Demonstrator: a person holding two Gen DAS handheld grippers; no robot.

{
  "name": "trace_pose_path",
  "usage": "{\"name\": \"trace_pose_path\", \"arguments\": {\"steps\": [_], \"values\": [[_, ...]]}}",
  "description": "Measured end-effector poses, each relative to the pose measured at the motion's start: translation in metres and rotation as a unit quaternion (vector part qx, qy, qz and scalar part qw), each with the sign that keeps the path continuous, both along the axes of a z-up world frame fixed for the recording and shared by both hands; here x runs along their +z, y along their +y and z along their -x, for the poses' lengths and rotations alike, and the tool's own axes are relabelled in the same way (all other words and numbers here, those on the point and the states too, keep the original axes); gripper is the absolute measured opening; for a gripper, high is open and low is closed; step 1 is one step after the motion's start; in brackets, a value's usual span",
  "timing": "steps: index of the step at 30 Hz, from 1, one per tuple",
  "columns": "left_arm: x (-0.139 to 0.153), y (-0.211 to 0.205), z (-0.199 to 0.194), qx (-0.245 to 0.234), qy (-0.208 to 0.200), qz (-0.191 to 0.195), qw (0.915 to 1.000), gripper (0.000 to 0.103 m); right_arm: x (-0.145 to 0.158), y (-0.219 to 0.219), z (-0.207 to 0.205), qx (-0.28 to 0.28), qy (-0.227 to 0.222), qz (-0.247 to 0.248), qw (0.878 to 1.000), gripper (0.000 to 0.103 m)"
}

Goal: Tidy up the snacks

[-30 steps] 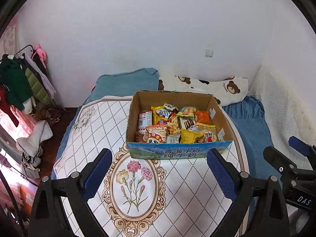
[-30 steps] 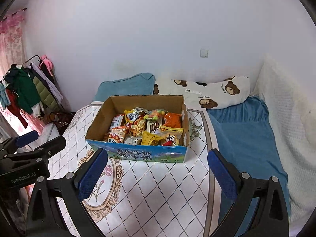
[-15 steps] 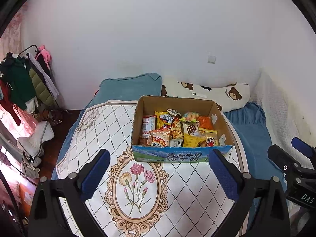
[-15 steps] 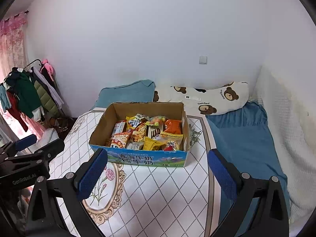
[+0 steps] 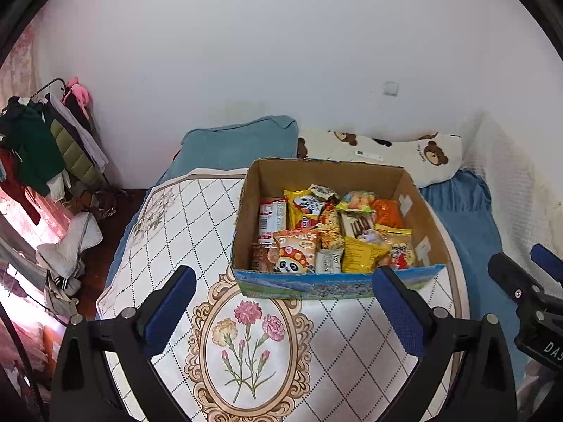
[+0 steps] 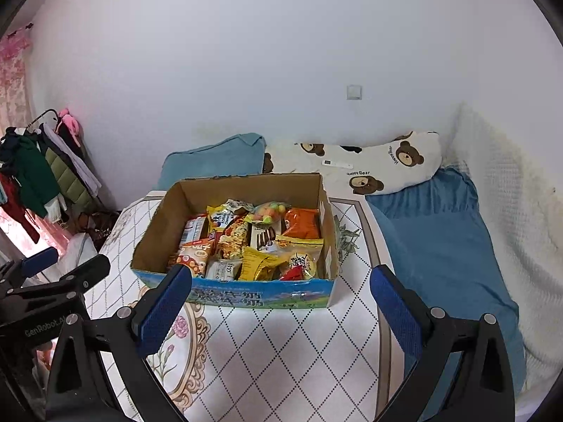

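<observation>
Many crinkly foil-and-plastic snack packets (image 5: 327, 232) fill the open brown cardboard box (image 5: 352, 176) on the quilted bed cover (image 5: 169, 232); they look light, soft, slippery, best pinched by a sealed edge. Left tool (image 5: 285, 311), spread and empty, has them at one o'clock; right tool (image 6: 281, 311), likewise spread, at eleven.

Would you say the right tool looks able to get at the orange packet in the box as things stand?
Probably yes. The right tool is open and empty, the box has no lid, and the orange packet lies on top at the far right, uncovered. Only the box's near wall stands between them, so it would reach in from above.
</observation>
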State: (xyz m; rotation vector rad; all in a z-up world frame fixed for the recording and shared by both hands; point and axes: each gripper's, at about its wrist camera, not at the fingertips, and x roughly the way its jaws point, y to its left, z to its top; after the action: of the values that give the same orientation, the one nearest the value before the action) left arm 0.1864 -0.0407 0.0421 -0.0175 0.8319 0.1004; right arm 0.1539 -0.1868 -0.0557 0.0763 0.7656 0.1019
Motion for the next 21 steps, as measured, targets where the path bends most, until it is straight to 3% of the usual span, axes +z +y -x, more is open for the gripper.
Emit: {"name": "trace_pose_path", "arguments": {"steps": [12, 21], "values": [[-0.024, 0.006, -0.037, 0.005, 0.031, -0.004, 0.9995, 0.102, -0.048, 0.003, -0.052, -0.002, 0.045, 0.000, 0.999, 0.103], [-0.040, 0.006, -0.045, 0.005, 0.048, -0.012, 0.9987, 0.102, -0.057, 0.003, -0.061, 0.000, 0.049, 0.014, 0.999, 0.103]]}}
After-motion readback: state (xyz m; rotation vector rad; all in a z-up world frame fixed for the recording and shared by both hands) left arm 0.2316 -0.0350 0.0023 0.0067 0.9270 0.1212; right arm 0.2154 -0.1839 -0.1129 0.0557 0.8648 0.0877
